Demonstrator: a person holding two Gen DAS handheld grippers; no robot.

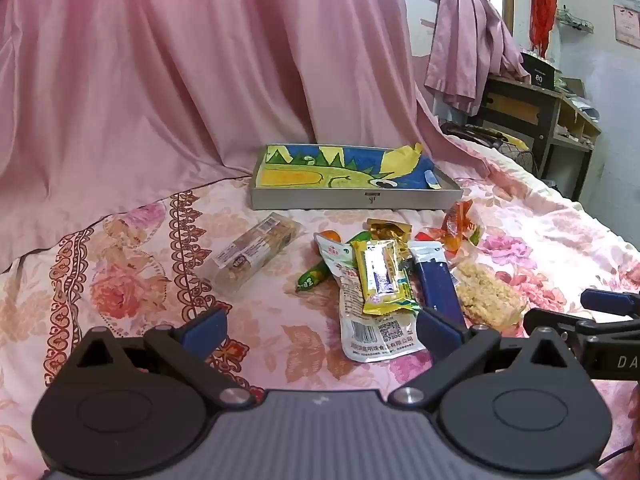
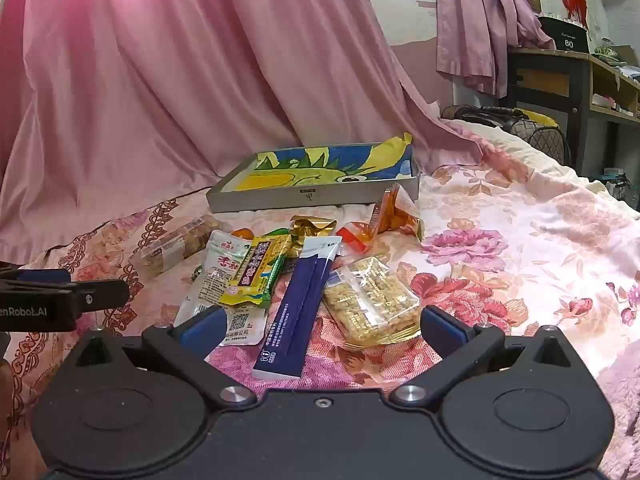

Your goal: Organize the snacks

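Lying lengthwise toward camera, blue snack stick (image 2: 302,304)

- The black box (image 2: 568,36) on the far shelf has "80" on it in white.
- The left claw (image 2: 60,300), seen from the right wrist view, has "enRobot.AI" in white on its side.
- The right claw (image 1: 600,332), seen from the left wrist view, shows "DA" in white.
- The white snack pouch (image 2: 224,280) has red Chinese words that are too small to read.

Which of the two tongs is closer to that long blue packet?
Right. The blue packet lies between the open right tongs. The left tongs hover off to its left, over the white pouch.
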